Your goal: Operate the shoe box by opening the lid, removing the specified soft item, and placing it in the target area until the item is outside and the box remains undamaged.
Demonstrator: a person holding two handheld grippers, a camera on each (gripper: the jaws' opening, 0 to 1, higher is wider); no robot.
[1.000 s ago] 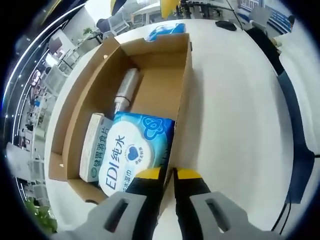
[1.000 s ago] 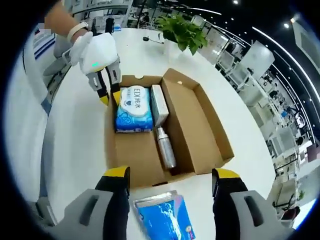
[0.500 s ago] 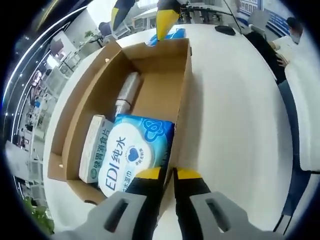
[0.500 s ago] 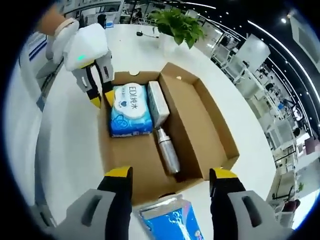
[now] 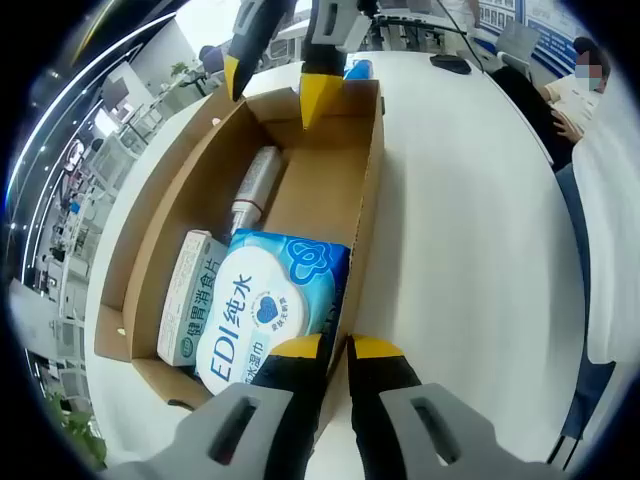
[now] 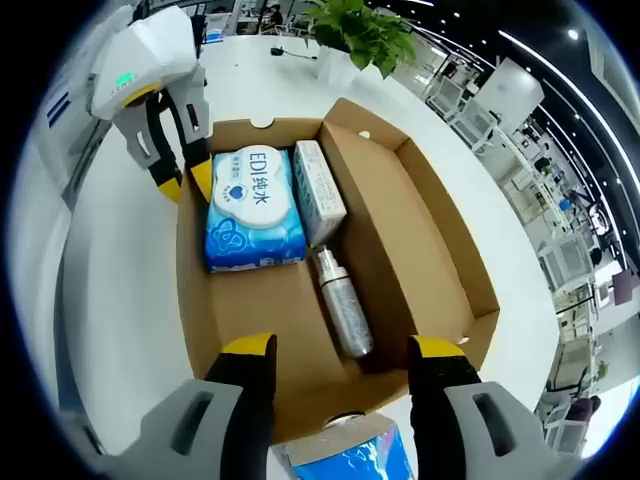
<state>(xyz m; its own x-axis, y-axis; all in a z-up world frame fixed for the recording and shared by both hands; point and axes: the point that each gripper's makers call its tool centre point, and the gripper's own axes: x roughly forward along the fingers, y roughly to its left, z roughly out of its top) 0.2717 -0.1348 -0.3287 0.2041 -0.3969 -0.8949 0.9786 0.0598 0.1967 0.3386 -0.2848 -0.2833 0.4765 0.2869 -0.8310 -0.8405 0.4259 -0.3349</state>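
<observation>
Wipes pack (image 5: 270,300) by left gripper (image 5: 335,347)

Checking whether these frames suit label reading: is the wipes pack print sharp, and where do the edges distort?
Left gripper view: wet wipes pack print sharp; shoe box walls bow from fisheye. Right gripper view: pack print smaller but legible, plant at the rim stretched.

Looks like a big open-plan office.
White table (image 6: 120,270), potted plant (image 6: 352,30), rows of desks and chairs (image 6: 545,215) under ceiling strip lights (image 6: 560,70).
</observation>
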